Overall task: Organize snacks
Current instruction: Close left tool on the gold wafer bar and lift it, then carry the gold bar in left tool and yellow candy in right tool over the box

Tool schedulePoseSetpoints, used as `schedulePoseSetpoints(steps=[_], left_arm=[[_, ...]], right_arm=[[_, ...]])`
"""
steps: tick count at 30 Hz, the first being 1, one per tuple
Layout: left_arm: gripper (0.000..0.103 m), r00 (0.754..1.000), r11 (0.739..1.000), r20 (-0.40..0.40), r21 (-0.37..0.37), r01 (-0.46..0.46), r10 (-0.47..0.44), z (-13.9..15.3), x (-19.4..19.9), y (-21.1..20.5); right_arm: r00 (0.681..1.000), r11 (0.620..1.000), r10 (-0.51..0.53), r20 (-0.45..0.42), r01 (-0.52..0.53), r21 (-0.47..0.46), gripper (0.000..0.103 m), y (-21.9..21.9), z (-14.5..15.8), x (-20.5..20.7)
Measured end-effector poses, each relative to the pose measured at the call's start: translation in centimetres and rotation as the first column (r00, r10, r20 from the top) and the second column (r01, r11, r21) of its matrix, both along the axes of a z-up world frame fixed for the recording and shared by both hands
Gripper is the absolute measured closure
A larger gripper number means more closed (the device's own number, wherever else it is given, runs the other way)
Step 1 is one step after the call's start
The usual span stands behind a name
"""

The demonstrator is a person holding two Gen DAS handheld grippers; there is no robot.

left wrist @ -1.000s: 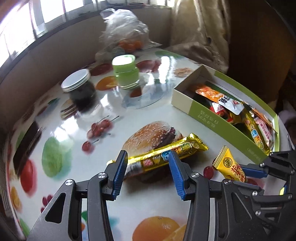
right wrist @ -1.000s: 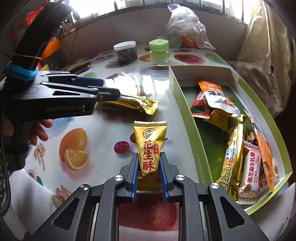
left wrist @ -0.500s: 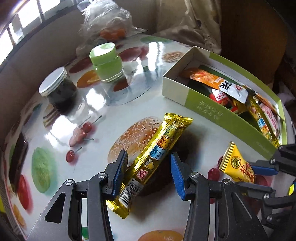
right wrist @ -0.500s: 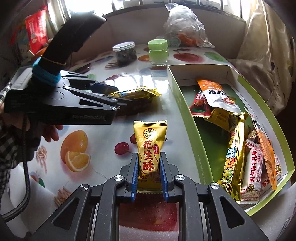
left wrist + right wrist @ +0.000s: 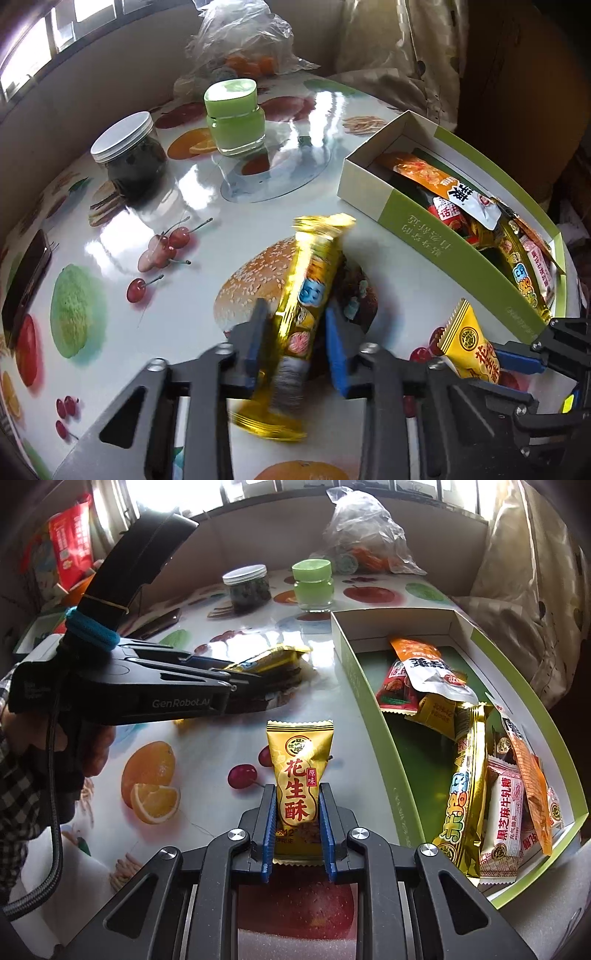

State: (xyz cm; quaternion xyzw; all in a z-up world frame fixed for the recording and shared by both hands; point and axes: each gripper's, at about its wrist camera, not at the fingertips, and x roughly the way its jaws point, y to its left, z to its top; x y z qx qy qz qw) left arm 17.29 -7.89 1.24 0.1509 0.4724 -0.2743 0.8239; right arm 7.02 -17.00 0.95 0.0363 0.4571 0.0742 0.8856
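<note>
1. The bench point(image 5: 192, 317) fills most of both views, covered in a glossy cloth printed with burgers, cherries and oranges. Window light glares off it toward the upper middle of the frame. A low wall and windows run along the top; a curtain hangs at the upper right.
2. The green-and-white box point(image 5: 373, 716) takes the right side of the right wrist view, already holding a heap of wrapped snacks.
3. Toward the top sit a clear bag of fruit point(image 5: 243, 48), a dark jar with a white lid point(image 5: 129, 155) and a green-lidded jar point(image 5: 236, 118). A phone point(image 5: 26, 280) lies at the left edge.
4. The left gripper point(image 5: 293, 343) is at lower centre, its jaws closing around the long gold bar point(image 5: 306, 306), which stands tilted between the pads, blurred. The pads appear to touch the wrapper.
5. The right gripper point(image 5: 297, 827), lower centre of its view, has narrow jaws clamped on the small yellow peanut candy packet point(image 5: 299, 775), held upright just left of the box wall.
6. Risks, as I judge them: the slick foil bar could pivot or slide out, since it is gripped low with most of its length beyond the pads. The two grippers sit near each other, so both heading for the box could collide. The packet might catch the box rim.
</note>
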Motion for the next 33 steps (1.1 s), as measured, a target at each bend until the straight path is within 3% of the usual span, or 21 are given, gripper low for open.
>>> schedulePoseSetpoints(steps=[33], left_arm=[[0.079,0.987,0.99,0.114,-0.1,-0.098,0.109,5.1,-6.1,3.8]], right_arm=[[0.995,0.999,0.025,0.101,-0.022,-0.028,0.083,1.8,3.2,-2.3]])
